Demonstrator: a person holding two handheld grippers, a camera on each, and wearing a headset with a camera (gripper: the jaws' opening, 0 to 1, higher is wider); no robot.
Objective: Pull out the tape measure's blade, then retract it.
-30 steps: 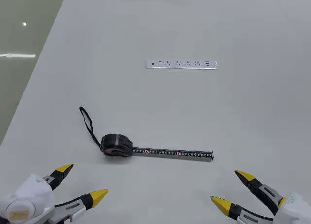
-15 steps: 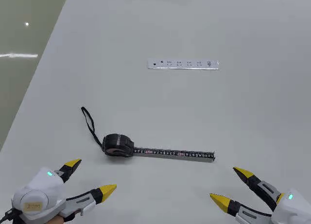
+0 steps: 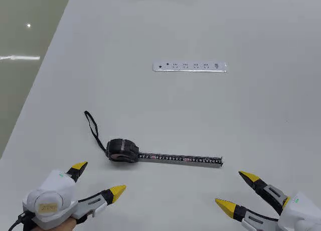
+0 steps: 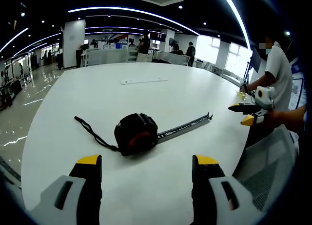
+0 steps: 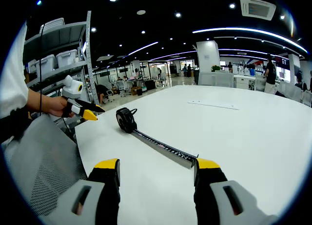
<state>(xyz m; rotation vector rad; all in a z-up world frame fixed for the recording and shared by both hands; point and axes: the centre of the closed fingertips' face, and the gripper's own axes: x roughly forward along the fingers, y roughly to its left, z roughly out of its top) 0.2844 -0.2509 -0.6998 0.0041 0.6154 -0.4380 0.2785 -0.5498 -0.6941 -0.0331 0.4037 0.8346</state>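
Head view, left to right. At far left, glossy floor [image 3: 25, 65] beyond the edge of a white counter [image 3: 251, 116]. At lower left, left tool [image 3: 99, 178], yellow-tipped, spread wide and holding nothing, above the counter's near part. Just beyond it and slightly to the right, black tape measure [image 3: 122, 150], flat on the counter and apart from both tools, with a black strap [image 3: 93, 128] trailing away to the upper left. Running right from the case, blade [image 3: 180, 159], pulled out part way, flat on the counter, ending in a small hook [image 3: 220, 162]. At lower right, right tool [image 3: 236, 190], likewise spread wide and empty, nearer than the hook and a little to its right, not touching. Farther back, near the counter's middle, white power strip [image 3: 189, 66], well apart from the tape measure. Bare counter between each tool and the tape measure. In the left gripper view, case centred ahead between the jaws; in the right gripper view, hook end just ahead between the jaws, with a grey mesh chair [image 5: 39, 156] and shelving [image 5: 58, 59] at left. Count: two tools, one tape measure, one blade, one strap, one power strip.
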